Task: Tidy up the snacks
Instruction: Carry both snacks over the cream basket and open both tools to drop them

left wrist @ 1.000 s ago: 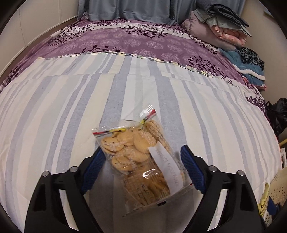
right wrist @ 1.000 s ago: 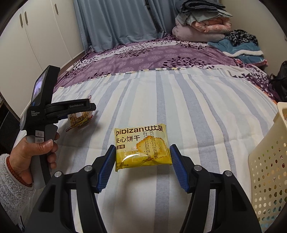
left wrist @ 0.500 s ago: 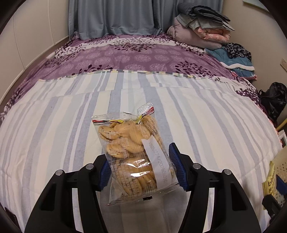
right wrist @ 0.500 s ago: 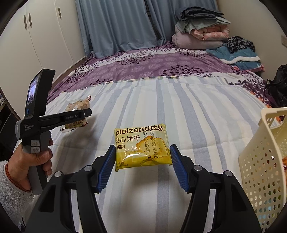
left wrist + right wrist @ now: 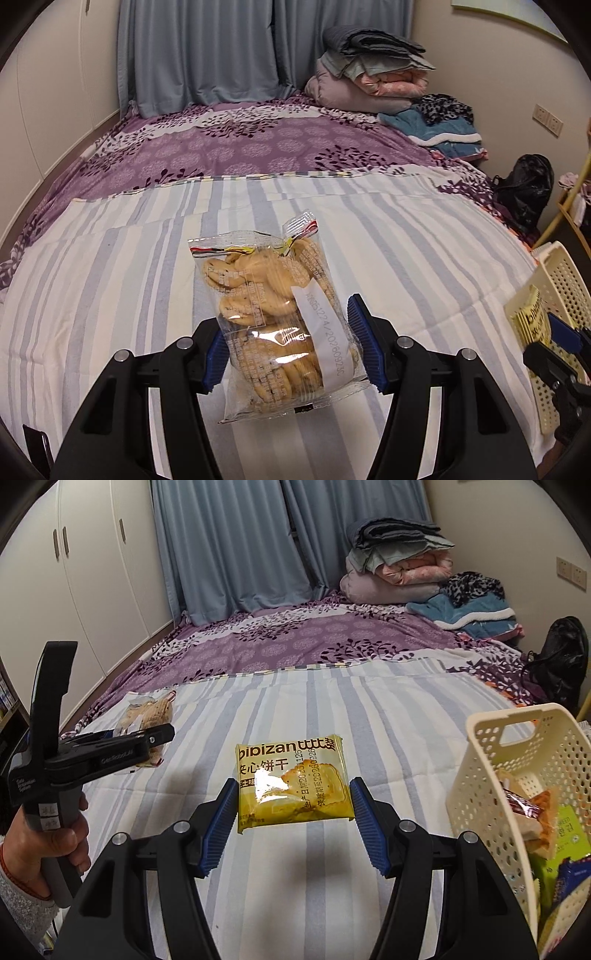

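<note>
Right gripper (image 5: pixel 293 821), jaws pinching the yellow packet (image 5: pixel 293 781), sits nearest the basket (image 5: pixel 517 746), just to its right; left gripper (image 5: pixel 288 350) pinches the cookie bag (image 5: pixel 275 314).

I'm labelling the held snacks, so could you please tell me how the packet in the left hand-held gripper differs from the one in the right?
The clear cookie bag shows its round cookies; the yellow biscuit packet is opaque and printed. The bag looks bulky and taller than wide, the packet flat and nearly square. Both are sealed and clamped between blue pads, one by the left hand-held gripper, one by the right hand-held gripper.
</note>
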Motion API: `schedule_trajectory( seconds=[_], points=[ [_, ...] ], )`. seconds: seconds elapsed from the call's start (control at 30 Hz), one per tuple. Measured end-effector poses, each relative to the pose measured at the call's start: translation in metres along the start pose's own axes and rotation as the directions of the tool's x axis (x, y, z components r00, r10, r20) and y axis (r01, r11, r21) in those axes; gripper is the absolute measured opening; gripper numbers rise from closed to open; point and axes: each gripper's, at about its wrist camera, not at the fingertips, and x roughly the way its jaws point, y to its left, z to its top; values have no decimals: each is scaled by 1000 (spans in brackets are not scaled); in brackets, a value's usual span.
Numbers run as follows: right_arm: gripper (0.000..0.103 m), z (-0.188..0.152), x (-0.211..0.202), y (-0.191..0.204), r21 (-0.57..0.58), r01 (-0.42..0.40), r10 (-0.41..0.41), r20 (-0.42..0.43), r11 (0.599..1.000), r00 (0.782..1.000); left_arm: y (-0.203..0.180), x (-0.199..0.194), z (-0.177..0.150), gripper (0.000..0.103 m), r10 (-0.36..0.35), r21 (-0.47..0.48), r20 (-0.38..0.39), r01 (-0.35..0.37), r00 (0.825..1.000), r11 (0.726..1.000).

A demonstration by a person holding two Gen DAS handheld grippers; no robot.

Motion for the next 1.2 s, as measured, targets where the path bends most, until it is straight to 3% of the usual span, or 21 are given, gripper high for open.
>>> schedule_trajectory(
  seconds=[0.3,0.63,1.2],
  points=[
    [61,-7,-39,-20,35,28,-30,60,999,998,-29,-41,-14,61,-47,48,36,45,998,998],
    [62,-26,-84,-69,114,123,-135,101,986,986,-65,-75,-26,61,-110,106,60,103,992,989],
    [63,-63,-132,-165,288,341,-377,78,895,923,-131,-98,-34,61,-216,207,57,200,975,958]
  ],
)
